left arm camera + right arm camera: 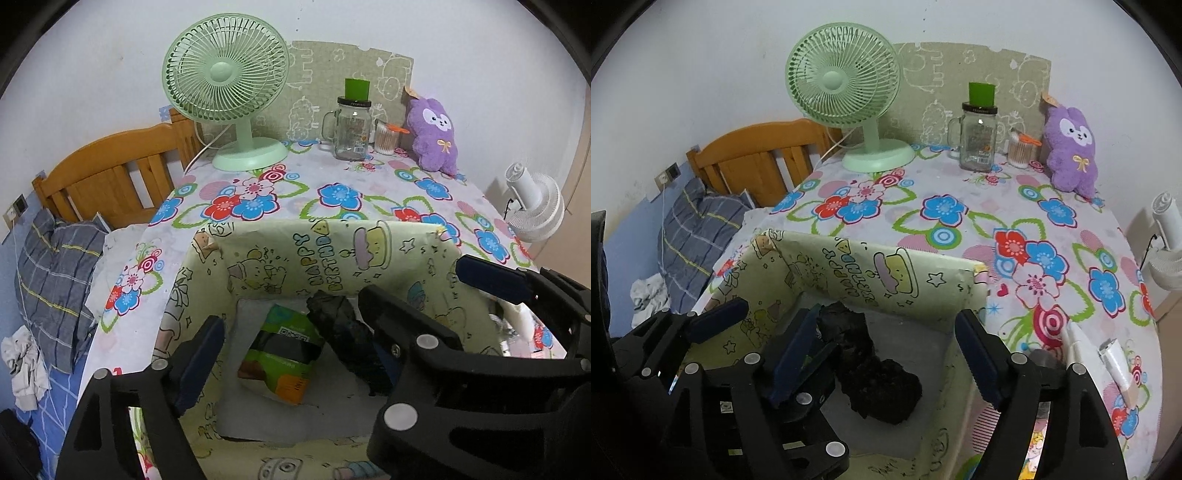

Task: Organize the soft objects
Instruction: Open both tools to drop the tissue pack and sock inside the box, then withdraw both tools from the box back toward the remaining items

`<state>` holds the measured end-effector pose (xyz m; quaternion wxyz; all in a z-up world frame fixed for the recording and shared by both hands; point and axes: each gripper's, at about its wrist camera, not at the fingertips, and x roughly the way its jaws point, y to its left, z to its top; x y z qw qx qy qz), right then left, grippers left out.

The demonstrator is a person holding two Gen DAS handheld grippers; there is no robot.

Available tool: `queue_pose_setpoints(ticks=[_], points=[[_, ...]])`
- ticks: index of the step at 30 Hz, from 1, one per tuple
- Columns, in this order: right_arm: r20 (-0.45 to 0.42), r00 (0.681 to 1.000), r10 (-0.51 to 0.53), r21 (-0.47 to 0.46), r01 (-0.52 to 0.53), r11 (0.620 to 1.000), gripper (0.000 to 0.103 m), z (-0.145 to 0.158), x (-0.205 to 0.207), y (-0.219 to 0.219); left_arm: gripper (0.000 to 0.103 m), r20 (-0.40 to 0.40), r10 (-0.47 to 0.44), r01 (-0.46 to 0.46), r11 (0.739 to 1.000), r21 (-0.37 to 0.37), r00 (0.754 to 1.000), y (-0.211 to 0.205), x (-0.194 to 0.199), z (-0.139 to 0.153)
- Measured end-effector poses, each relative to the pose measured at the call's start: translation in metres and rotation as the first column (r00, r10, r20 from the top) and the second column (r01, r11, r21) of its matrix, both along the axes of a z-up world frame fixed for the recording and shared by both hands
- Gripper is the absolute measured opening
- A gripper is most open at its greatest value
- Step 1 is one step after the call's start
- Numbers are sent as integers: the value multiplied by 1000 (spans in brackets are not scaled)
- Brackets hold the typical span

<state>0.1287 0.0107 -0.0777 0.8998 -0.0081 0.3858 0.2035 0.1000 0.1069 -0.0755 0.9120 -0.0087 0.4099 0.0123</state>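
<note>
Both hand-held grippers, left (291,328) and right (882,350), hang wide open and empty over the paper-lined box (332,236) on the desk (1052,221), where a black cloth bundle (875,376) and a green packet (280,350) lie, apparently just deposited for tidying

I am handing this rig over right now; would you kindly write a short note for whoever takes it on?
Left gripper: open, holding nothing, over the box.
Right gripper: open, holding nothing, over the same box.
Box, papered in a birthday print, stands at the near edge of the floral table.
Done: the black soft bundle and a green packet lie inside it.
Left: the purple plush toy sits at the table's far right, likely next to be put away.
</note>
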Motion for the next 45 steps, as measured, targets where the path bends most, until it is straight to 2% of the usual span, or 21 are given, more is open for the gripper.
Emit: queue_pose_setpoints(ticks=[4, 13, 26, 37, 45], points=[[17, 1000, -7, 7, 7, 1000, 81, 8, -6, -6, 88, 21, 0, 0, 1000, 1, 1000, -6, -5, 8], [63, 998, -27, 34, 25, 999, 89, 24, -21, -24, 93, 75, -5, 4, 1000, 13, 997, -22, -19, 27], [129, 990, -62, 57, 55, 997, 91, 47, -45, -55, 96, 133, -23, 18, 999, 33, 991, -48, -37, 49], [158, 981, -113, 88, 100, 991, 91, 58, -68, -97, 97, 199, -27, 21, 999, 31, 980, -81, -58, 63], [183, 974, -137, 68, 126, 990, 91, 60, -84, -122, 97, 205, -36, 31, 999, 28, 978, -107, -70, 64]])
